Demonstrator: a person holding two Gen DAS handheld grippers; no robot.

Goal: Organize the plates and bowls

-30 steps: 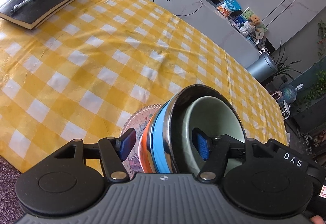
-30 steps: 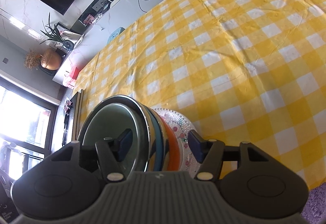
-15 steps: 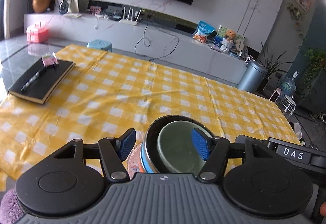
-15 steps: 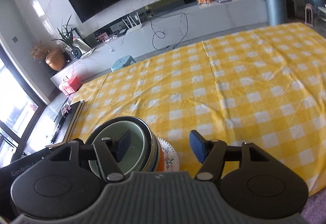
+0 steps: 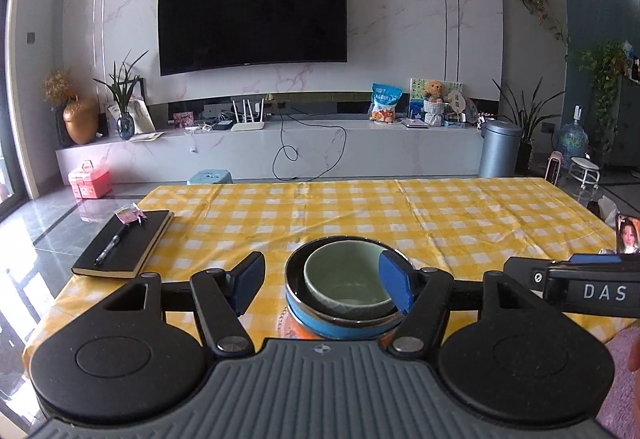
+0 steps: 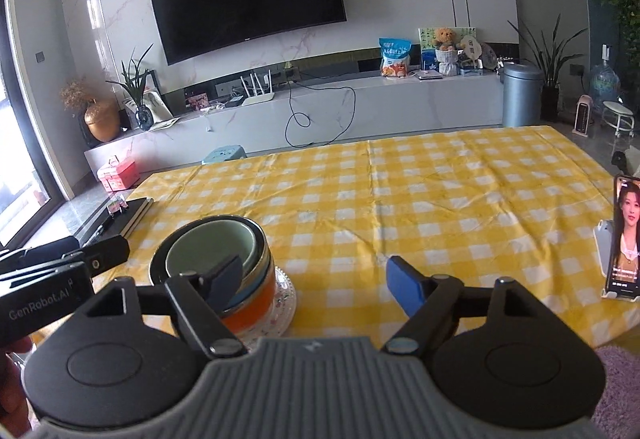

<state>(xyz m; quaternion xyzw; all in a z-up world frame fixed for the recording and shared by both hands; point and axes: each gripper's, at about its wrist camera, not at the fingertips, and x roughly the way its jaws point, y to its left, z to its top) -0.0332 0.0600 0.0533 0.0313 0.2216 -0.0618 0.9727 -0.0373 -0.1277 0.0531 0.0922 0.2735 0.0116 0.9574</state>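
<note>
**Both grippers drawn back from the stacked dishes**

Since the earlier frames, both views have swung from a steep tilt over the tablecloth to a level look across the room, and both grippers have backed off the stack. Right gripper (image 6: 316, 283): jaws have just been opening, now wide, nothing between them; the stack lies behind its left finger. Left gripper (image 5: 324, 285): jaws have opened a little further and stand wide; the stack shows between the pads, with no pressing contact visible.

Stack: pale green bowl (image 5: 344, 279) nested in a steel-rimmed blue bowl (image 5: 340, 325), on an orange bowl (image 6: 250, 309), on a patterned plate (image 6: 286, 299), upright at the near edge of the table (image 5: 460, 223). Left of the stack lies a black notebook (image 5: 124, 247) carrying a pen; to its right stands a phone (image 6: 626, 235), well apart.
</note>
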